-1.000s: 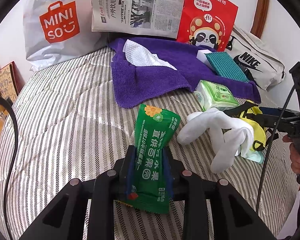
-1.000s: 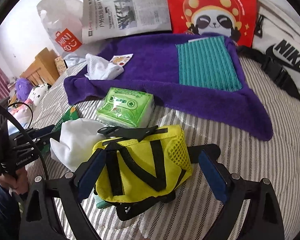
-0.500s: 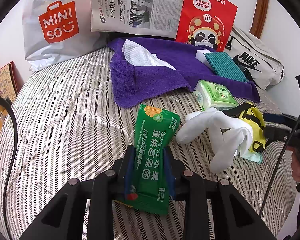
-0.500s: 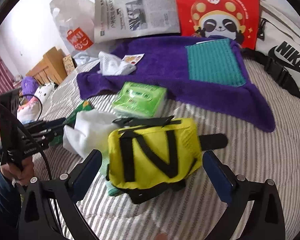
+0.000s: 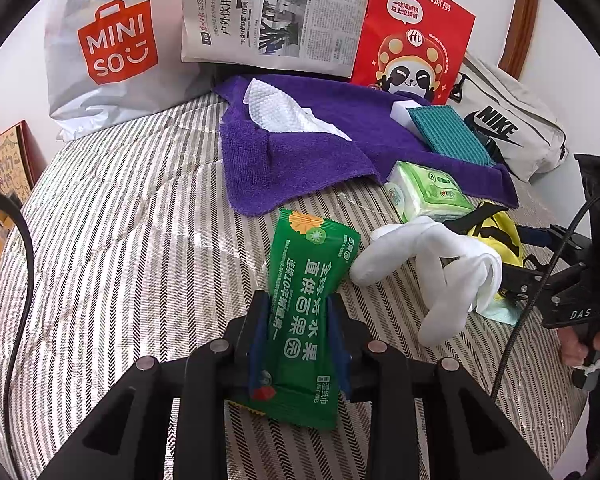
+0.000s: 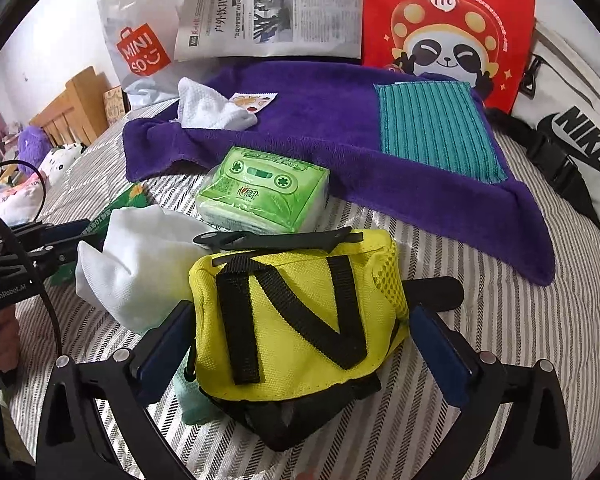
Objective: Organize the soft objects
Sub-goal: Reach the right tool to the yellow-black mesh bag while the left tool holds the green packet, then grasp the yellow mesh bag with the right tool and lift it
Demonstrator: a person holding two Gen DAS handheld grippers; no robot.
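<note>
Tongs in my left hand (image 5: 298,328) pinch the green wet-wipes packet (image 5: 306,312) above the striped bedspread (image 5: 120,248), while my right tongs (image 6: 300,344) are spreading their jaws around the yellow pouch (image 6: 296,312) lying beside the white cloth (image 6: 140,264).

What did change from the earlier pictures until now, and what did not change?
The right gripper came closer over the yellow pouch; its jaws are opening, with the pouch between them, not pressed. The left gripper stays shut on the green wipes packet. The white cloth did not move.
</note>
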